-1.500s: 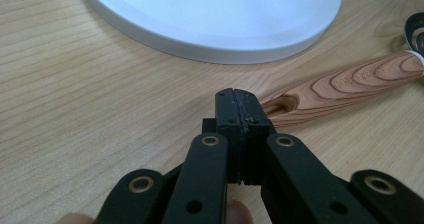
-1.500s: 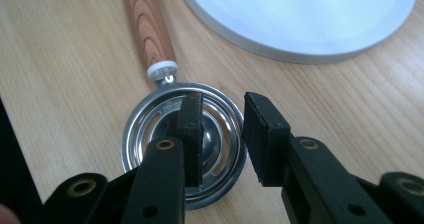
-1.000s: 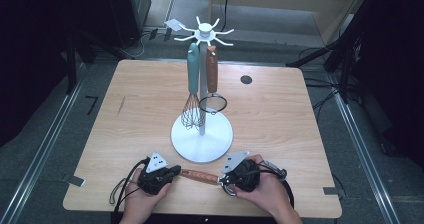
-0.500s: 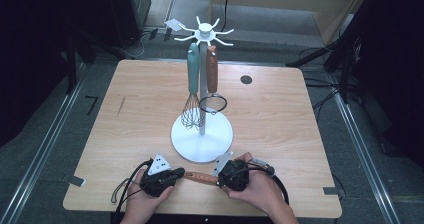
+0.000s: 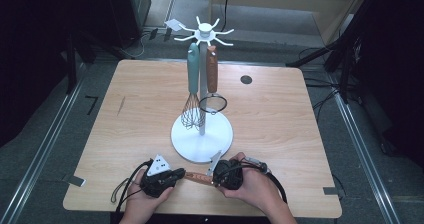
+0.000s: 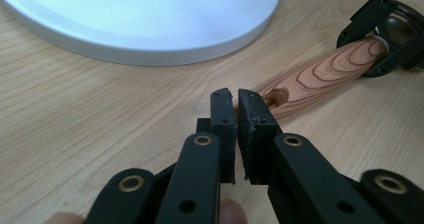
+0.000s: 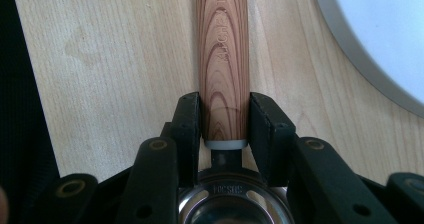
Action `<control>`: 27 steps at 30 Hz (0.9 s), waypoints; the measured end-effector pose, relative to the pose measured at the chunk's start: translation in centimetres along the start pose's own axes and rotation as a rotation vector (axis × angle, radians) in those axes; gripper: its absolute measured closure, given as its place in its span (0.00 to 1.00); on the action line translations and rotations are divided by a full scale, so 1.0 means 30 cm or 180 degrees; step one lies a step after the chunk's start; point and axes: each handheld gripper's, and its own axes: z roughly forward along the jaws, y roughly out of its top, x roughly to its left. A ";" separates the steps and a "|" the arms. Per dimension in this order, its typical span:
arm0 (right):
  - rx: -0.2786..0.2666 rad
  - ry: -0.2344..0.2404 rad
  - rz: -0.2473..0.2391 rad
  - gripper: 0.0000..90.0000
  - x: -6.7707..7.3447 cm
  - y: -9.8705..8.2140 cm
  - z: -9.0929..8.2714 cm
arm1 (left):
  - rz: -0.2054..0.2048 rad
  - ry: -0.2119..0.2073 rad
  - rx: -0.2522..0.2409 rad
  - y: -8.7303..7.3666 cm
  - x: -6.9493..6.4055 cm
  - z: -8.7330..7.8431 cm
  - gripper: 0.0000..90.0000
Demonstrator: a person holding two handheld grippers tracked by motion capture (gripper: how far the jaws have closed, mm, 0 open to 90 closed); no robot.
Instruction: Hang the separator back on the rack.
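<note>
Right gripper view: jaws clamping wooden handle (image 7: pixel 223 59) beside metal collar (image 7: pixel 226 144).

Grained wooden handle (image 7: pixel 223 59), matt wood-veneer table (image 5: pixel 280 114), smooth glossy white stand base (image 6: pixel 150 19).

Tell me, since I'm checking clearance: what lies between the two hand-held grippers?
The wooden handle, spanning from left hand-held gripper to right hand-held gripper, seen in the high view.

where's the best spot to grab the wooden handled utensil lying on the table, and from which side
Probably the wooden handle, near the metal collar, where the right gripper already has it between its jaws. It lies flat and is straight and round, so jaws coming from the bowl end can straddle it. The far end by the left gripper tapers and has a hole.
</note>
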 end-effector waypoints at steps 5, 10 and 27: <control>0.0176 -0.0013 0.0031 0.77 0.010 0.019 -0.001 | -0.0101 -0.0072 -0.0209 -0.001 0.020 -0.021 0.72; 0.0052 -0.0303 -0.0025 0.78 0.035 0.011 -0.003 | -0.0247 -0.0023 -0.0445 0.004 0.057 -0.064 0.47; -0.0541 -0.0499 0.0460 0.79 0.005 -0.089 -0.075 | -0.0414 0.0736 -0.0927 -0.023 0.227 -0.213 0.14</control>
